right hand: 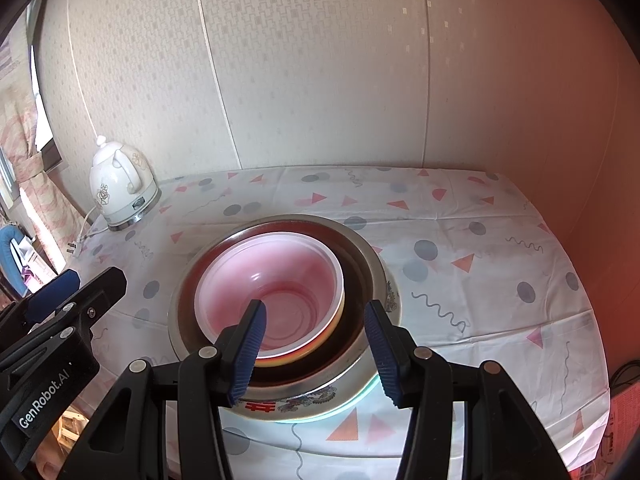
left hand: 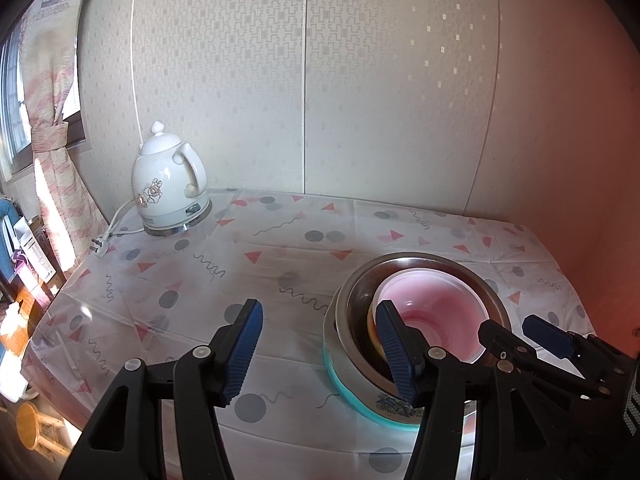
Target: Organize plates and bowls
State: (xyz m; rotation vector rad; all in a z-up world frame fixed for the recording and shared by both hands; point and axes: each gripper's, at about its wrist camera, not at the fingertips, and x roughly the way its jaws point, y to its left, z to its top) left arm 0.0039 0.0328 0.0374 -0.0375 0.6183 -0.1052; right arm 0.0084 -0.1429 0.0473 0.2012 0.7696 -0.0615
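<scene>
Bowls sit nested at the desk's (right hand: 460, 216) near edge: we see a pink bowl (right hand: 280, 280) inside a steel bowl (right hand: 360, 248), on a plate (right hand: 320, 398). Our left gripper (left hand: 320, 344) hangs half open, empty, one finger (left hand: 394, 352) over the steel rim. Our right gripper (right hand: 316, 346) stands half open above the stack, holding nothing. A kettle (left hand: 168, 184) stands far left.

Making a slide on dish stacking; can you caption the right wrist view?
Open right gripper over pink bowl nested in steel bowl on plates, kettle behind.
</scene>
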